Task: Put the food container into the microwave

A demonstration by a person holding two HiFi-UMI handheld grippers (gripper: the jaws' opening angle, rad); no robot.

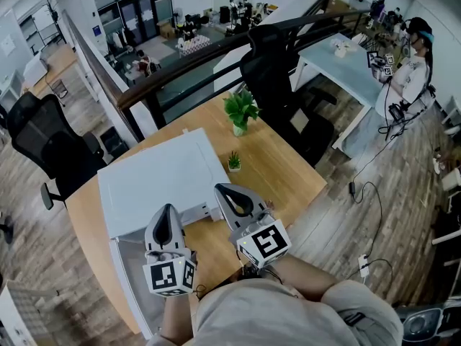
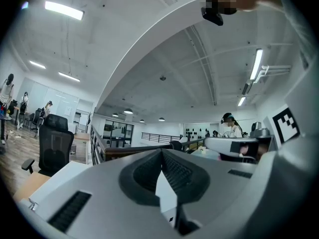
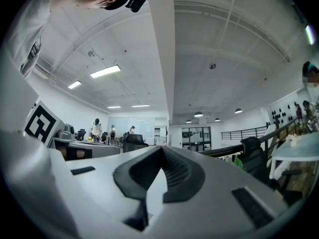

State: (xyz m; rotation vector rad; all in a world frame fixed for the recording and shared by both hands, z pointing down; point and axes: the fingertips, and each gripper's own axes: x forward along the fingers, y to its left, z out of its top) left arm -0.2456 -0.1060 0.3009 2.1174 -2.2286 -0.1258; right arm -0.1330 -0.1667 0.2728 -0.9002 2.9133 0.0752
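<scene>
Fingers shut, empty, on two grippers: left gripper [image 1: 168, 211], right gripper [image 1: 223, 191]. One microwave [image 1: 155, 179] at eleven o'clock, two plants [image 1: 240, 111] at one. Ceiling [image 2: 149, 59] shows only in gripper views.

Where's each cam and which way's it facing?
Head view: on the person's head, steeply down at microwave and table; torso, left gripper, right gripper show.
Left gripper view: on that gripper, level toward the railing; own shut jaws.
Right gripper view: same; own shut jaws.
Shared: the railing, in all three.
</scene>
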